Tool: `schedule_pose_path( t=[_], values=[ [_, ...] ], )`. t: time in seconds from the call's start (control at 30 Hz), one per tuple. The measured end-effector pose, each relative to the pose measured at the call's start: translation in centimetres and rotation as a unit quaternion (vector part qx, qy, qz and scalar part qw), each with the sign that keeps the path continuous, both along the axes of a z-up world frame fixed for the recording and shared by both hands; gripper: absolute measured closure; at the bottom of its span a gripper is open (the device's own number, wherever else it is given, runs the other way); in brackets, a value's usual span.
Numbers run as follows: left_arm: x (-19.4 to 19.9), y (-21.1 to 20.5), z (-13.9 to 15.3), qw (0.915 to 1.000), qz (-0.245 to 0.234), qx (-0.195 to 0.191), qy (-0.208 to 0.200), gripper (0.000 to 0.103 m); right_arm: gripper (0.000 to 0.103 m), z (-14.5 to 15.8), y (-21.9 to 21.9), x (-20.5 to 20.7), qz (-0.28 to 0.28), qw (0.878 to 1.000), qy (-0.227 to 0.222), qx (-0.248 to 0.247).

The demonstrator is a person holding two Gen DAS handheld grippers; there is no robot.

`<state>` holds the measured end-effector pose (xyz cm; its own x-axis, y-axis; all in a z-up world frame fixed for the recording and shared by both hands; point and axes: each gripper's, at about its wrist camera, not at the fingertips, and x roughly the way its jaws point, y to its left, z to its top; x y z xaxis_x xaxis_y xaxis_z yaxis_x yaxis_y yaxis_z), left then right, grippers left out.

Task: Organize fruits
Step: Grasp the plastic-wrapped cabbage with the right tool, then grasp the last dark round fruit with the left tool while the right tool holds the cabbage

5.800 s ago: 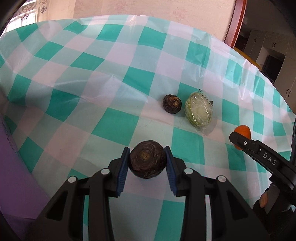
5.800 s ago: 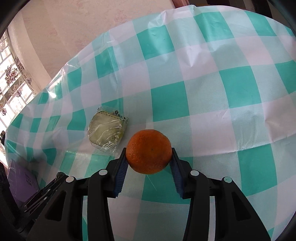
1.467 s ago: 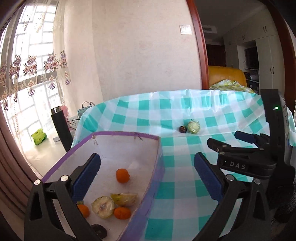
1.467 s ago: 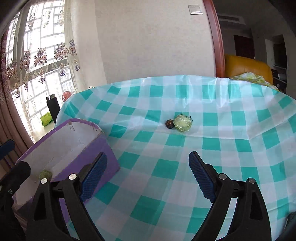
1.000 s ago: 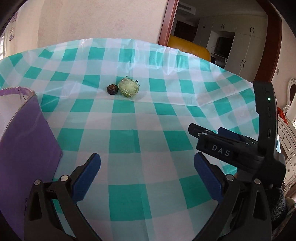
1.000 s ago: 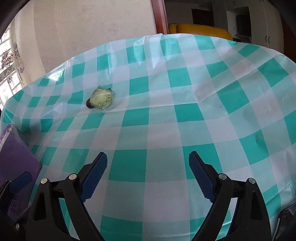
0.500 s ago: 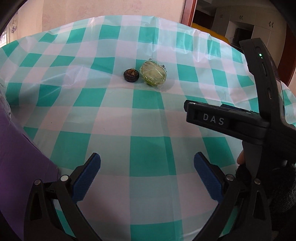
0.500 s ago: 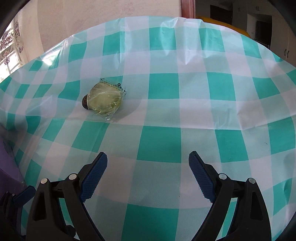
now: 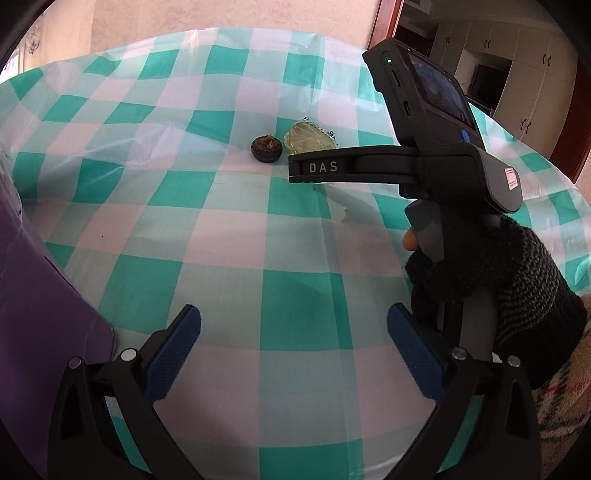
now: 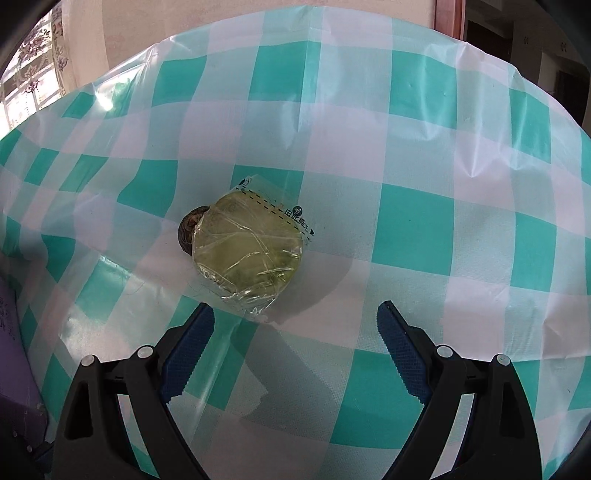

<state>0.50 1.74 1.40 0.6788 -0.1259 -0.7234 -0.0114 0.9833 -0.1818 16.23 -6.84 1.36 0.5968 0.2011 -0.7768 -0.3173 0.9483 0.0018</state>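
I see a table under a glossy teal-and-white checked tablecloth [image 9: 236,229], with daylight glinting off its plastic sheen. Behind it stands a pale pink patterned wall [image 9: 184,14]. To the right, a reddish wooden door frame [image 9: 384,22] opens onto cream cabinets [image 9: 524,85]. A window with floral lace curtains [image 10: 33,77] glows at far left.

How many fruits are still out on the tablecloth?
2. A dark round fruit and, touching its right side, a wrapped green fruit just ahead of the open right claw. The claw's body may hide others.
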Motion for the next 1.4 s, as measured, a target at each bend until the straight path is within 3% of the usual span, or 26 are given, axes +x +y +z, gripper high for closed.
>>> schedule_pose_path(
  t=[0.27, 0.6, 0.73, 0.77, 0.97, 1.2, 1.3, 1.4],
  values=[
    [-0.2, 0.4, 0.1, 0.9999, 0.012, -0.004, -0.004, 0.002, 0.017, -0.2, 1.0, 3.2, 0.029, 0.999, 0.020, 0.022],
    [-0.1, 0.6, 0.0, 0.9998, 0.020, -0.008, -0.006, 0.002, 0.017, -0.1, 3.1, 4.4, 0.044, 0.999, 0.011, -0.010],
    [-0.1, 0.9, -0.1, 0.9996, 0.028, -0.010, -0.002, 0.002, 0.047, 0.0, 4.1, 3.3, 0.051, 0.999, -0.002, -0.008],
    [-0.1, 1.0, -0.1, 0.9995, 0.030, -0.012, -0.002, 0.002, 0.047, 0.1, 3.9, 3.1, 0.044, 0.999, -0.003, -0.004],
    [0.2, 1.2, -0.2, 0.9995, 0.027, -0.018, 0.003, 0.002, 0.047, 0.8, -2.1, -0.9, -0.029, 0.998, -0.017, 0.062],
    [0.9, 1.1, -0.3, 0.9990, 0.035, -0.015, 0.022, 0.002, 0.047, 0.0, -10.4, -5.0, -0.117, 0.981, 0.012, 0.153],
    [3.3, 0.6, 0.1, 0.9980, 0.059, 0.009, 0.021, 0.002, 0.047, -0.1, -12.1, -6.4, -0.135, 0.973, -0.001, 0.188],
    [7.5, 0.3, 0.5, 0.9961, 0.083, 0.025, 0.017, 0.004, 0.047, 0.5, -12.3, -7.3, -0.139, 0.973, -0.024, 0.185]
  ],
)
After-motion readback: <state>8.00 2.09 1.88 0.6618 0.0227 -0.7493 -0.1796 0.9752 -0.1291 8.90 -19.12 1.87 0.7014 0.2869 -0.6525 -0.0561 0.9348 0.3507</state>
